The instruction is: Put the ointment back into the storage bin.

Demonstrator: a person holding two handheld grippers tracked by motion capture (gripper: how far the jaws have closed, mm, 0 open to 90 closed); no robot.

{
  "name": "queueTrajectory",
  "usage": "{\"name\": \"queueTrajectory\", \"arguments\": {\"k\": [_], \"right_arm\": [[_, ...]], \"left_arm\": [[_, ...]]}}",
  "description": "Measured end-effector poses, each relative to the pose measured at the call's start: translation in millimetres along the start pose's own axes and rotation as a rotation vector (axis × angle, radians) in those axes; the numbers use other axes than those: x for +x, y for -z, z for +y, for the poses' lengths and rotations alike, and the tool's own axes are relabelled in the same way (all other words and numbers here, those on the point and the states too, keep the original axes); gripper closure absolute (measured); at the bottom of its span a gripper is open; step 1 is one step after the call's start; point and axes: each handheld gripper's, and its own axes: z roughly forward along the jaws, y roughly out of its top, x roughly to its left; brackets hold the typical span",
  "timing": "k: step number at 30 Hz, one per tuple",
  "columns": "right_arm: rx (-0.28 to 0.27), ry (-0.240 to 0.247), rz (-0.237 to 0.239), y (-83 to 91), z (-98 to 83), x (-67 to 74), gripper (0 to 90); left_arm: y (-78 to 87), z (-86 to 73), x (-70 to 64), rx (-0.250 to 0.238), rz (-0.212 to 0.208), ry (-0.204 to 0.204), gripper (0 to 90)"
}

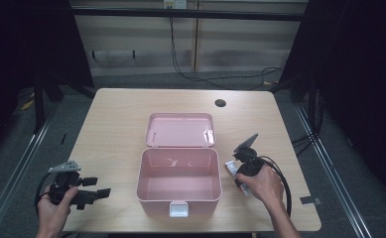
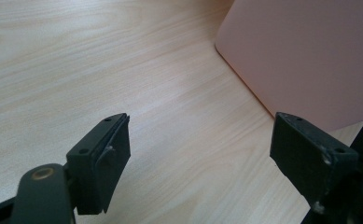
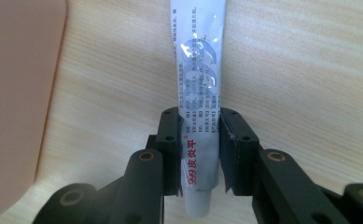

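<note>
The right gripper (image 3: 200, 140) has its two black jaws pressed against the sides of a white ointment tube (image 3: 198, 93), pinching it near its capped end. In the right gripper view the tube runs straight up the frame between the jaws, lying flat on the pale wood counter (image 3: 300, 70), with red and dark print along its face and a grey cap at the bottom. A pink wall of the box (image 3: 16, 93) stands along the left edge of that view, close to the tube but apart from it.

From the high view, the right gripper (image 1: 243, 166) is held by the person's right hand (image 1: 262, 184) just to the right of the open pink box (image 1: 178, 184), with the tube (image 1: 231, 170) showing as a small white strip beneath it on the counter (image 1: 116, 124). The box's lid (image 1: 180, 130) lies back flat behind the box body, and a white latch (image 1: 178, 209) sits on the front wall.

The left gripper (image 1: 94, 188) is held by the left hand (image 1: 56, 208) near the counter's front left corner, well apart from the box. In the left gripper view the jaws stand spread wide with nothing between them, bare counter (image 2: 123, 70) beneath and the pink box (image 2: 305, 56) at the upper right.
</note>
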Motion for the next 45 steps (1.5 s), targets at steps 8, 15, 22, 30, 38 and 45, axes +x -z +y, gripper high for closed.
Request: {"name": "queueTrajectory", "arguments": {"k": [8,15,22,30,38,45], "right_arm": [[-0.027,0.054,0.018,13.5,-3.2,-4.4,71.5],[-0.039,0.126,0.037,21.3,-9.6,-7.7,71.4],[-0.05,0.242,-0.015,23.1,-15.0,-8.4,71.4],[0.012,0.409,0.028,31.6,-24.4,-6.6,71.4],[0.042,0.523,0.034,41.3,-30.9,-5.2,71.5],[0.043,0.596,0.048,48.3,-34.7,-6.2,71.5]], "left_arm": [[0.1,0.0,0.1,-0.001,-0.001,0.001,20.0],[1.3,0.1,0.1,-0.012,0.006,0.005,20.0],[1.5,0.2,0.4,-0.009,0.007,0.001,20.0],[1.6,0.3,0.1,-0.011,0.007,0.002,20.0],[1.3,0.3,-0.3,-0.013,0.007,0.005,20.0],[1.5,0.3,0.0,-0.011,0.008,-0.001,20.0]]}}
